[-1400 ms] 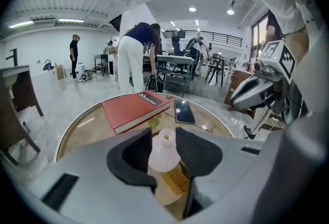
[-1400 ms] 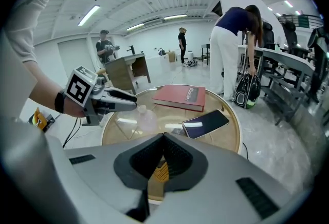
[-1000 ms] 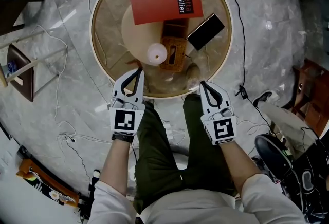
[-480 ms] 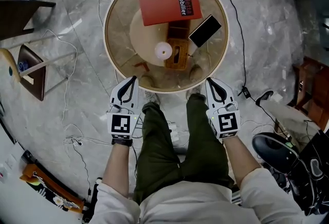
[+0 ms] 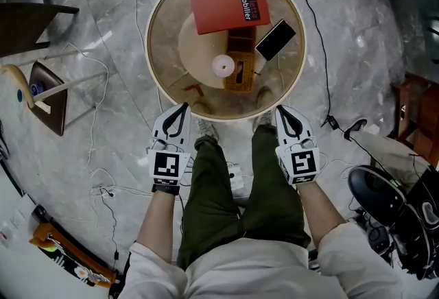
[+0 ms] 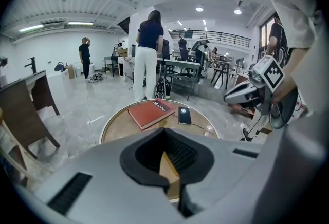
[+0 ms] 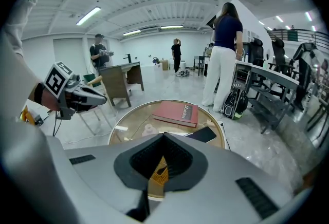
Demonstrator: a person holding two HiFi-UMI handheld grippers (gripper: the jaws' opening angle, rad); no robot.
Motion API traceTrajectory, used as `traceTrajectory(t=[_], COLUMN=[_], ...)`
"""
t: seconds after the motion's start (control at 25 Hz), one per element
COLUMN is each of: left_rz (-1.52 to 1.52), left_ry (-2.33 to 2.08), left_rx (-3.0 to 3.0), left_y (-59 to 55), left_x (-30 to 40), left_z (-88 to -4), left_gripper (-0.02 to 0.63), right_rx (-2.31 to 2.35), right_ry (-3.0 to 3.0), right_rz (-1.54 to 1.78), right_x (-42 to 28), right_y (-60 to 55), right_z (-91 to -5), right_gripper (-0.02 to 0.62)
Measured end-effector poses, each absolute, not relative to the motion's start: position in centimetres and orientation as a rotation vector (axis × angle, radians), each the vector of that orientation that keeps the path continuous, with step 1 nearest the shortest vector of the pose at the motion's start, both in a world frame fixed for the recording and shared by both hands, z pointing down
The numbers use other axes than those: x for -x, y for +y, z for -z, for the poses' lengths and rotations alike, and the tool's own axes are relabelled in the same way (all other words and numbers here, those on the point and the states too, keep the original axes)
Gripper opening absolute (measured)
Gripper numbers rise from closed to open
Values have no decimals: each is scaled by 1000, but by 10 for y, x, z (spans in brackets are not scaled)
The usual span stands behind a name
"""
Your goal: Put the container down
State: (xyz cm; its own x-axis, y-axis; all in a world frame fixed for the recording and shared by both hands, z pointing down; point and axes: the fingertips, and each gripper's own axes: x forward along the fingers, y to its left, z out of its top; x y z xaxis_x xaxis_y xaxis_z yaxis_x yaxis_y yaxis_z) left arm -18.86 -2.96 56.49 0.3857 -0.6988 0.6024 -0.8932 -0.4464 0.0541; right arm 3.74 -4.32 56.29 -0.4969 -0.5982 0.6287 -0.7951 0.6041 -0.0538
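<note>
a round glass table [image 5: 152, 51] takes up the middle of the head view, with a red book [image 5: 230, 6] lying flat at its twelve o'clock. the left gripper [image 5: 182, 107] hangs just off the rim at seven o'clock and the right gripper [image 5: 280, 110] at five o'clock. each has its jaws pressed together with nothing between them. a dark phone [image 5: 276, 40] lies at two o'clock. the small white container [image 5: 223, 66] stands on the glass just short of centre, toward six o'clock, apart from both grippers (it looks upright, though too small to be sure). the set-down looks finished. to close it well, both grippers should stay clear of the rim, and any later move should go up, not across the glass, so nothing nudges the container.
</note>
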Motion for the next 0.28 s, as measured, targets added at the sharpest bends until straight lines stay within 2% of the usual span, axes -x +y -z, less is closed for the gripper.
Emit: traceTrajectory(t=[0.28], left_rz=[-723], left_ry=[-1372], left_rx=[-2286], left_y=[-25], left_x=[184], left_z=[-565], left_gripper=[6], right_rx=[-1095], right_ry=[-2275], right_rz=[-451], right_x=[-33], right_y=[-40], right_z=[-562], right_gripper=[21])
